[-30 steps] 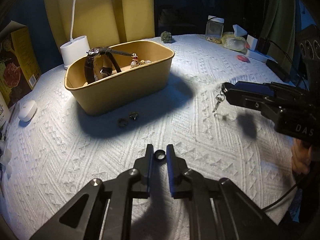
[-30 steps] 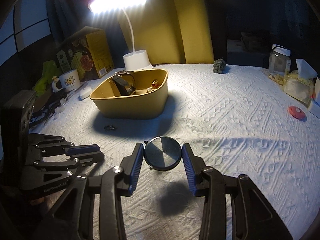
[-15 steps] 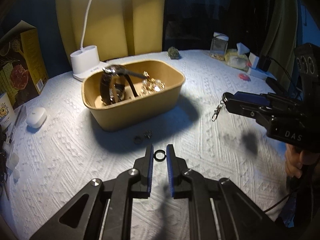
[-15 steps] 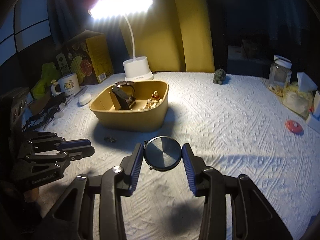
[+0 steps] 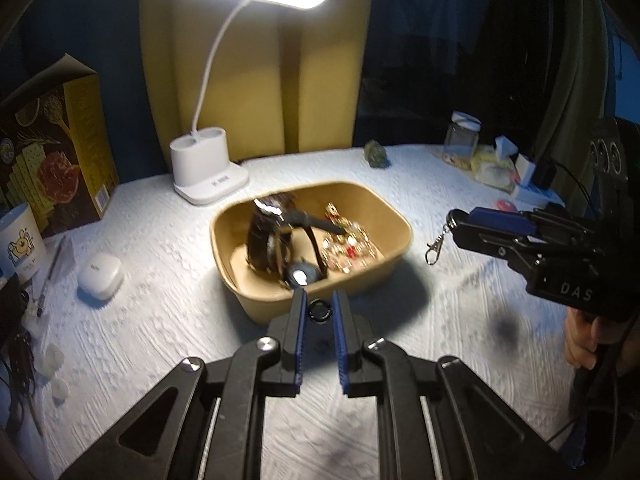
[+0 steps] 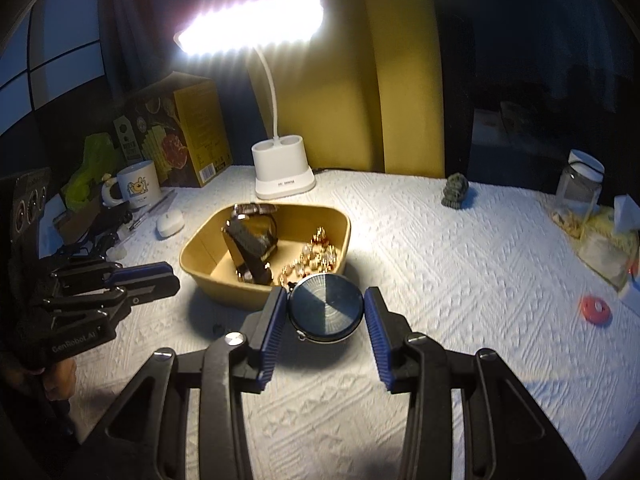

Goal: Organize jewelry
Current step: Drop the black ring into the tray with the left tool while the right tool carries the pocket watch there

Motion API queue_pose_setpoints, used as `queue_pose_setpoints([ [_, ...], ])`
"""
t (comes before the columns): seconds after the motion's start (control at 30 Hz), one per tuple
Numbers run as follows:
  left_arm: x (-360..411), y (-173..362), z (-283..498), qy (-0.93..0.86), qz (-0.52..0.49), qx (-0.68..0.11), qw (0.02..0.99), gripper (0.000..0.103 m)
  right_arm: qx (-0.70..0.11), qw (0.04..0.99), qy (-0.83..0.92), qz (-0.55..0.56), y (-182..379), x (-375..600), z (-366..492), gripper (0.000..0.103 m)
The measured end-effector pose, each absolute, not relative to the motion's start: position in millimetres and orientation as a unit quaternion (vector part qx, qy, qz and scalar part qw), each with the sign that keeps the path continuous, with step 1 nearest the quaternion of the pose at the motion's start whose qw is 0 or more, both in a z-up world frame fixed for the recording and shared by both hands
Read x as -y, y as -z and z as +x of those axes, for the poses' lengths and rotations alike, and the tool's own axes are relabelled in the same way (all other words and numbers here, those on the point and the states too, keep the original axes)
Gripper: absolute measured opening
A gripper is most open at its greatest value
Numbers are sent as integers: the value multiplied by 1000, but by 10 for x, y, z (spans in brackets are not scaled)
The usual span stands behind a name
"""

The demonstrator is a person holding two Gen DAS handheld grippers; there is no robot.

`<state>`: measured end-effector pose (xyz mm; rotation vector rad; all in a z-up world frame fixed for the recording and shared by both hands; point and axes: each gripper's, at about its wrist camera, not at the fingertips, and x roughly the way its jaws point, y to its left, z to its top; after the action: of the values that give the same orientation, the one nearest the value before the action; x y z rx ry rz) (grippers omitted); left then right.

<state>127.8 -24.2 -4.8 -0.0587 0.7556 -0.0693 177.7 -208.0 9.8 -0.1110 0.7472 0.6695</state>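
A tan box (image 5: 402, 236) (image 6: 188, 258) on the white cloth holds dark watches (image 5: 268, 236) (image 6: 252, 244) and gold jewelry (image 5: 348, 242) (image 6: 316, 258). My left gripper (image 5: 319, 310) is shut on a small dark ring (image 5: 319, 310), raised in front of the box's near wall. My right gripper (image 6: 326, 312) is shut on a round dark metal disc (image 6: 326, 312) with a clasp, near the box's right end. In the left wrist view the right gripper (image 5: 454, 224) shows a silver clasp (image 5: 435, 244) hanging from its tip. The left gripper (image 6: 170, 280) shows in the right wrist view.
A white desk lamp (image 5: 208, 176) (image 6: 282, 176) stands behind the box. A yellow carton (image 5: 52, 148), a mug (image 6: 138, 186) and a white case (image 5: 100, 276) sit left. A glass jar (image 6: 580, 188), a small figurine (image 6: 456, 190) and a red object (image 6: 596, 310) sit right.
Both grippers have risen and moved toward the box with their loads; I now look down into it. The two small rings on the cloth have gone out of the left wrist view.
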Motion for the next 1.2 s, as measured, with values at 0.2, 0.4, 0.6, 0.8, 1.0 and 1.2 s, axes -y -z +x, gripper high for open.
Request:
queue_pose_setpoints([
  [0.2,117,32,1455,25,-34,-370,928,12,-354,876,-322,-57,-166,1970,1919,37],
  [0.4,21,45,1582,27,-44,-373,926,12,-349,877,-324,-62,-226,1863,2032,37],
  [0.6,-121,67,1668,25,-68,-381,922,19,-351,877,-320,-68,-228,1737,2119,37],
  [0.8,-303,54,1658,14,-79,-368,926,36,-355,875,-321,-72,-185,1587,2211,38],
  [1.0,-574,102,1650,-12,-88,-366,926,37,-362,871,-324,-74,-126,1391,2308,38],
  [1.2,-816,181,1645,-27,-109,-367,923,38,-375,863,-328,-78,-16,1175,2432,38],
])
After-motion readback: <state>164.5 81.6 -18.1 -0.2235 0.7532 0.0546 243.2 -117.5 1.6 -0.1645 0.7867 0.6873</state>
